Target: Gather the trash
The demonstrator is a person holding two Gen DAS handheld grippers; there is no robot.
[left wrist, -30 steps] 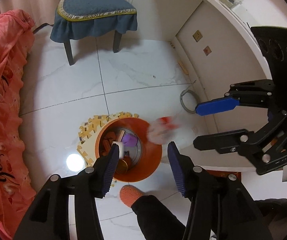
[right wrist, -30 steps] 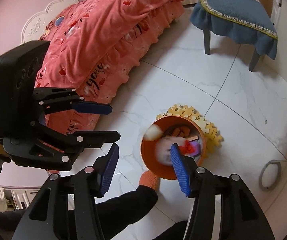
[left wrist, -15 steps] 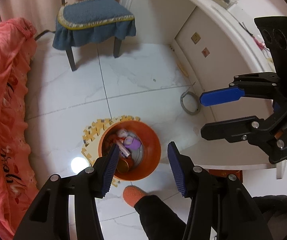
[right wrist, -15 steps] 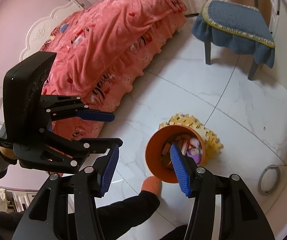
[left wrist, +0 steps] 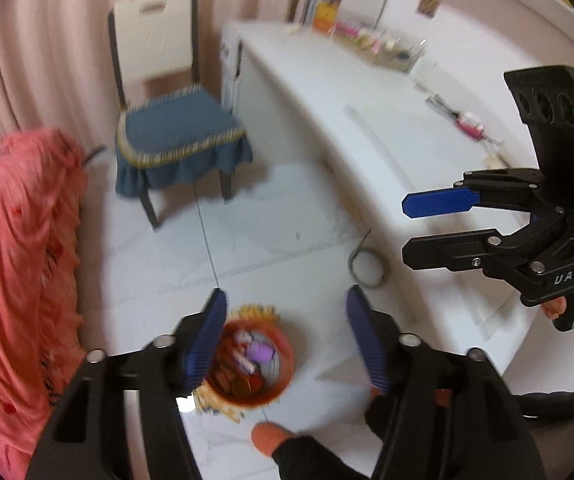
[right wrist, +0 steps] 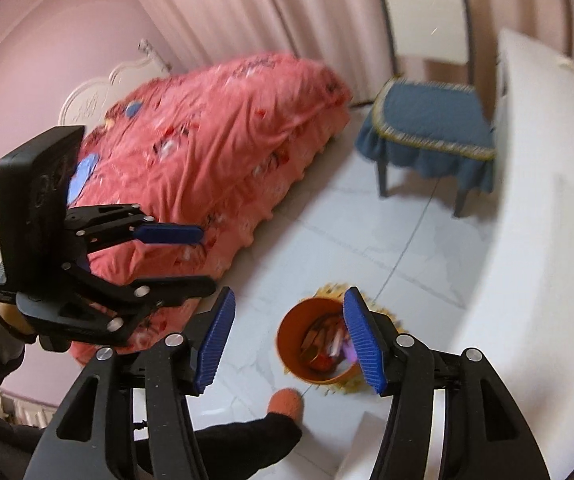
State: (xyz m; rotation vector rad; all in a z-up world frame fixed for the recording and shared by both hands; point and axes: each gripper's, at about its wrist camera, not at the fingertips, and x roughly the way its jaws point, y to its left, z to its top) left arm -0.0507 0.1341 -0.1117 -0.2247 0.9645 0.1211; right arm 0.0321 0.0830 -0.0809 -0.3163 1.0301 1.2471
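- left gripper (left wrist: pixel 283 334): jaws opening, wider apart than a second ago, nothing between the pads; released.
- right gripper (right wrist: pixel 287 334): jaws opening too, a little wider than before, nothing held; released.
- orange bin (left wrist: pixel 253 364) stands on the white tiled floor (left wrist: pixel 271 216), on a yellow foam mat (left wrist: pixel 215 404); it looks smaller and lower in both views than a second ago, so both cameras now sit higher above it.
- trash (left wrist: pixel 247 360) lies inside the bin: a purple piece, pinkish and reddish bits, something round and brownish. the blurred white-and-red item seen falling at the rim a second ago is no longer in the air.
- left wrist view now takes in the whole chair (left wrist: pixel 175 120) with its white back, the curtain and the white desk top (left wrist: pixel 367 92); earlier only the seat showed.
- right wrist view now shows the full pink bed (right wrist: pixel 215 136) and headboard.
- orange slipper toe (right wrist: pixel 287 402) is just beside the bin, near side.
- both frames are motion-blurred.
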